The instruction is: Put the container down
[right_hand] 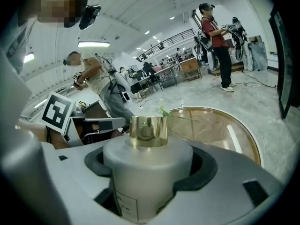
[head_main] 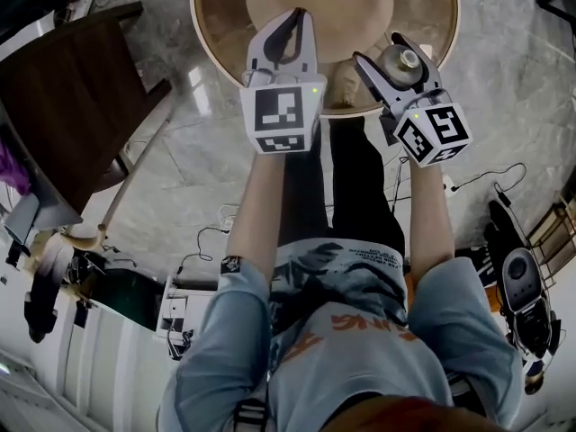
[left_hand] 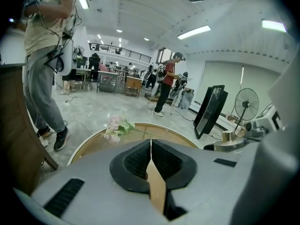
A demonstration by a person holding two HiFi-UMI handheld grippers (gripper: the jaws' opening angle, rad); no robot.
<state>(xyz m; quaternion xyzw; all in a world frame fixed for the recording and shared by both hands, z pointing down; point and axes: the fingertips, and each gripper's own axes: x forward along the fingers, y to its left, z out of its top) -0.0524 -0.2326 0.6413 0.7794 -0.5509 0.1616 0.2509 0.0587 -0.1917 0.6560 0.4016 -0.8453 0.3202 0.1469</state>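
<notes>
The container is a pale cylindrical bottle with a gold neck. My right gripper is shut on it and holds it upright above the near edge of the round wooden table. In the right gripper view the container fills the space between the dark pads, with the table beyond it. My left gripper hovers over the table just left of the right one. Its jaws are shut and their pads meet in the left gripper view; nothing shows between them. The container's base is hidden.
A sprig of pink flowers lies on the table's far side. A dark wooden chair stands left of the table. Cables trail over the marble floor. A person stands nearby, with a black panel and a fan to the right.
</notes>
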